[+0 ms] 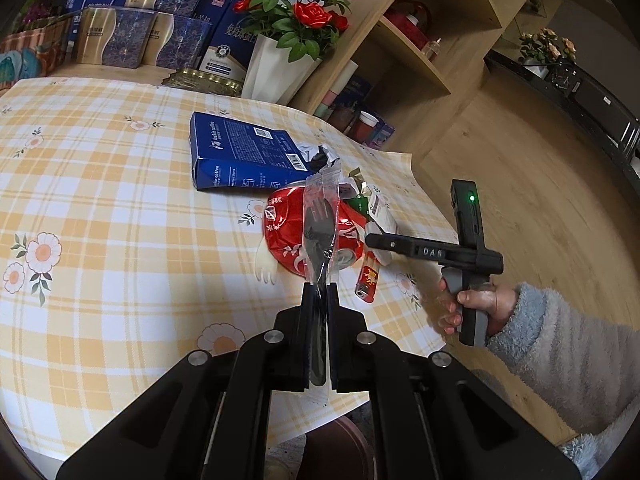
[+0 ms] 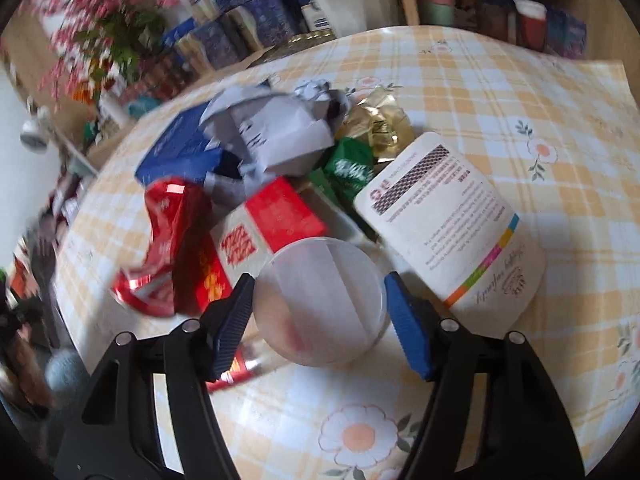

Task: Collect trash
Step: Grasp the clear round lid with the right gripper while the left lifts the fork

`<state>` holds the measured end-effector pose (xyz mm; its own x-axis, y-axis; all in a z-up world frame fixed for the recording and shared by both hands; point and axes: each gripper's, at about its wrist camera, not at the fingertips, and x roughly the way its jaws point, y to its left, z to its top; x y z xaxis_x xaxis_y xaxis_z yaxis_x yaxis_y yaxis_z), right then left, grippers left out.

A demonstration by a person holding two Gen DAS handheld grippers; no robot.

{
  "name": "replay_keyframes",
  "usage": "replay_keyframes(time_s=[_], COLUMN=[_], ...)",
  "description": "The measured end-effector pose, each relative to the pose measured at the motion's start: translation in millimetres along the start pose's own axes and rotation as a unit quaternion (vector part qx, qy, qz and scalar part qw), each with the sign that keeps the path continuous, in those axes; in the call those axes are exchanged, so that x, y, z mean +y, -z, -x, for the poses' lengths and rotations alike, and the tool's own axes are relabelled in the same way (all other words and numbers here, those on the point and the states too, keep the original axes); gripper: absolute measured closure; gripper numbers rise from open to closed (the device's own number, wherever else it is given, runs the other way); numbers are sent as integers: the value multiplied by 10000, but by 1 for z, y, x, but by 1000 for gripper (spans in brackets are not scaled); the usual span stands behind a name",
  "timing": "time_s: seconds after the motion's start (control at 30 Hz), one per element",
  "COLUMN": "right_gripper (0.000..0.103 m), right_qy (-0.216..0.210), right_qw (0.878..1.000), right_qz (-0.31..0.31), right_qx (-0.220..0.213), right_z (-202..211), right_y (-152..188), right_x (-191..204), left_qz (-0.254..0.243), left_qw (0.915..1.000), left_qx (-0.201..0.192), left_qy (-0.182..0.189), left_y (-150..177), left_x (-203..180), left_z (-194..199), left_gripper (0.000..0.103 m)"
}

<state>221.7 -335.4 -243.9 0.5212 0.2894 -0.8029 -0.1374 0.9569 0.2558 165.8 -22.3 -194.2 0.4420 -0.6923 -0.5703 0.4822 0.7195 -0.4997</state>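
Note:
My left gripper [image 1: 320, 290] is shut on a clear wrapper with a black plastic fork [image 1: 318, 224] inside, held up over the trash pile. Under it lie a crushed red can [image 1: 280, 216], a blue coffee box [image 1: 240, 156], a white fork [image 1: 266, 269] and a red lighter [image 1: 368, 282]. In the right wrist view my right gripper [image 2: 319, 278] has its blue pads [image 2: 408, 328] against both sides of a round translucent cup [image 2: 320, 304], so it is shut on it. Around the cup lie a white labelled bottle [image 2: 448, 220], a red-and-white carton [image 2: 272, 220], crumpled paper [image 2: 276, 132] and green and gold wrappers [image 2: 352, 168].
The checked tablecloth [image 1: 120, 200] covers the table, whose edge runs close on the right. Boxes and a white pot of red roses [image 1: 276, 68] stand at the back. A wooden shelf [image 1: 420, 40] lies beyond. A hand in a grey fleece sleeve [image 1: 560, 344] holds the right gripper [image 1: 374, 240].

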Motion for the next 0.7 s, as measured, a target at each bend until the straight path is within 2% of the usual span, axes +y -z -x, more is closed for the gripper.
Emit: replay_keyframes(time_s=[0.17, 0.4, 0.53, 0.7], right_gripper=[36, 36, 36, 36], right_qy=[-9, -235, -358, -479], right_qw=[9989, 9964, 9944, 9919], right_qz=[5, -83, -154, -194], right_qx=[-473, -812, -982, -1160], right_z=[31, 67, 88, 111], right_y=[9, 35, 55, 78], right_x=[13, 35, 49, 63], left_qz=[-43, -260, -325, -515], left_qw=[10000, 9997, 9994, 9980], left_qx=[11, 47, 99, 371], left_qy=[-6, 14, 29, 22], left_y=[1, 10, 22, 48], left_x=[-4, -23, -33, -43], left_z=[4, 15, 26, 37], left_gripper=[97, 97, 97, 97])
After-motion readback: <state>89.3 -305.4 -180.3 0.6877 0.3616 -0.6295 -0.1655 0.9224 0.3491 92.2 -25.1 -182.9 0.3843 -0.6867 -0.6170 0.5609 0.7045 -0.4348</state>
